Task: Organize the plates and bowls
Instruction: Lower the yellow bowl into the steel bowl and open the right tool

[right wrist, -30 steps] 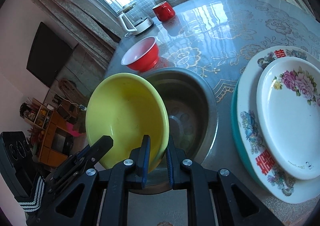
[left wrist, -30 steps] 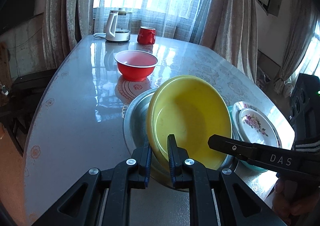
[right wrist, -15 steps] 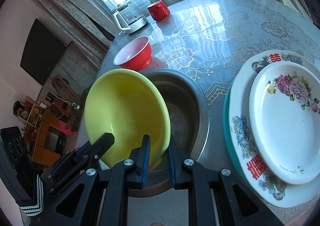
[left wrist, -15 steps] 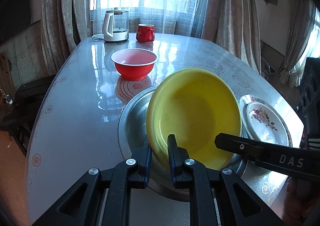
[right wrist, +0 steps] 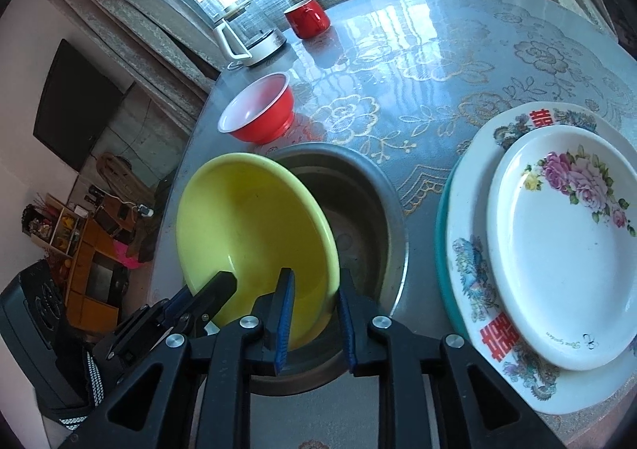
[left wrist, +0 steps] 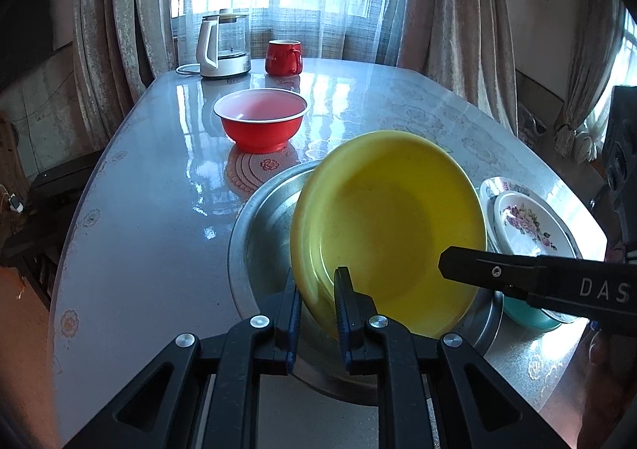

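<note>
A yellow bowl [left wrist: 390, 218] is held tilted over a large steel basin [left wrist: 258, 234]. My left gripper [left wrist: 316, 309] is shut on the yellow bowl's near rim. My right gripper [right wrist: 312, 313] is shut on the same bowl's [right wrist: 247, 226] rim at its other side, over the basin [right wrist: 370, 218]; its finger also shows in the left wrist view [left wrist: 517, 278]. A red bowl [left wrist: 260, 124] stands farther back. A small flowered plate [right wrist: 565, 234] lies on a larger patterned plate [right wrist: 473, 258] and a teal dish, right of the basin.
A glass kettle [left wrist: 225, 45] and a red mug [left wrist: 283, 57] stand at the table's far end by the curtained window. The table's [left wrist: 139, 218] left edge drops off beside dark furniture. The plate stack lies close to the right edge.
The yellow bowl, held by both grippers, has tilted a little more upright over the basin and both cameras have pulled back and up slightly. Grips are unchanged.
</note>
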Motion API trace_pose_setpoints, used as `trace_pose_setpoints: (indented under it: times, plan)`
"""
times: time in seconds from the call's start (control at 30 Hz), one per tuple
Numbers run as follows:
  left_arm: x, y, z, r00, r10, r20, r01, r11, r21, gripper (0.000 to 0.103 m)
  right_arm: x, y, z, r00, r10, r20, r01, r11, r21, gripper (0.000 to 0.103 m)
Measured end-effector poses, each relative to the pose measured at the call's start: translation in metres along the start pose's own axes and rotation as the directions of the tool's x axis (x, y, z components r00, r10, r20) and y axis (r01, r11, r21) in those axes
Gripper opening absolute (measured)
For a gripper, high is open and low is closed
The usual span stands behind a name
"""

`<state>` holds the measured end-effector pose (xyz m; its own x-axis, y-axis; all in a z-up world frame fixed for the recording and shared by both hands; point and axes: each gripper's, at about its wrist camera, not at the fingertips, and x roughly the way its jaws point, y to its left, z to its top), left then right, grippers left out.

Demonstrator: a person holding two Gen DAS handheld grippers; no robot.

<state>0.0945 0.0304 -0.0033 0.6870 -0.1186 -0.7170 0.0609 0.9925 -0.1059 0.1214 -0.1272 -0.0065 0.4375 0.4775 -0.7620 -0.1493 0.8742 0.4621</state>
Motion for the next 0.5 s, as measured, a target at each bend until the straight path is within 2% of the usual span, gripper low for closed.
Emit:
trace_pose_setpoints:
  times: [0.27,0.4,0.5]
  plan:
    - [0.009,0.001,0.006,0.999,0.028,-0.033,-0.028,0.999,0.022,0.017,0.009,0.003,0.011,0.997,-0.038,-0.061,0.038,0.999,-0.002,0.02]
    - [0.011,0.003,0.01,0.999,0.023,-0.042,-0.022,1.0,0.014,0.019,0.016,0.008,0.016,0.994,-0.061,-0.088,0.06,0.998,-0.005,0.025]
    - [0.012,0.002,0.011,0.999,0.016,-0.042,-0.015,1.0,0.018,0.025,0.019,0.01,0.017,0.993,-0.069,-0.093,0.069,0.998,-0.004,0.028]
